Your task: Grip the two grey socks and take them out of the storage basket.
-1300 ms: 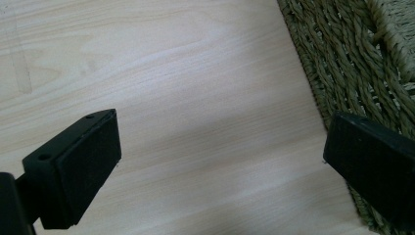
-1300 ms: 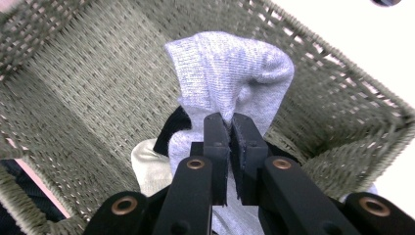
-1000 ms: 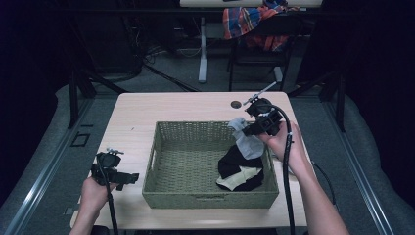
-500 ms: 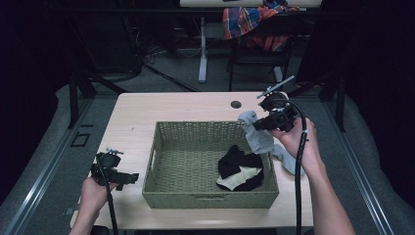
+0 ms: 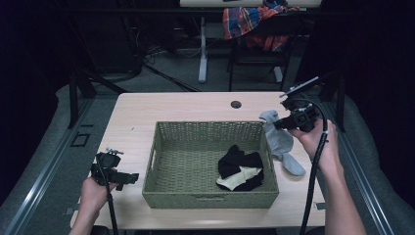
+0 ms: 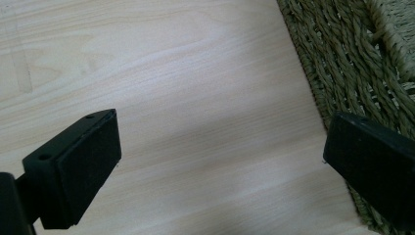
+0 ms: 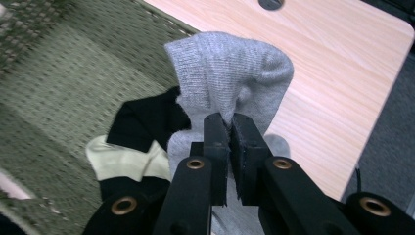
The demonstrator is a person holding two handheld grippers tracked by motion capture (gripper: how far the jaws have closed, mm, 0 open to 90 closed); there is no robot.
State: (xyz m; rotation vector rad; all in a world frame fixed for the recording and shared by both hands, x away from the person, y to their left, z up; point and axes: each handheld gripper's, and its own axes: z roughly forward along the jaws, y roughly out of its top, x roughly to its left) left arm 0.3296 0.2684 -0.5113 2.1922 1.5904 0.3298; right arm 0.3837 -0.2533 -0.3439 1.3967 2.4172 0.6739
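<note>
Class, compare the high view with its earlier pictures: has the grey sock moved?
Yes. The grey sock, clamped in the right gripper, has gone rightward out of the basket and now hangs past its right rim.

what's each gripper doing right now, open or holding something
Left gripper: jaws open, nothing between them, over the table.
Right gripper: jaws shut on the grey sock.

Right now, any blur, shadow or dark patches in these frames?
High view: room beyond the table is near black, table evenly lit, slightly soft. Left gripper view: sharp wood grain, a soft shadow band between the left tongs. Right gripper view: grey sock crisp in the right tongs, basket motion-blurred behind it.
</note>
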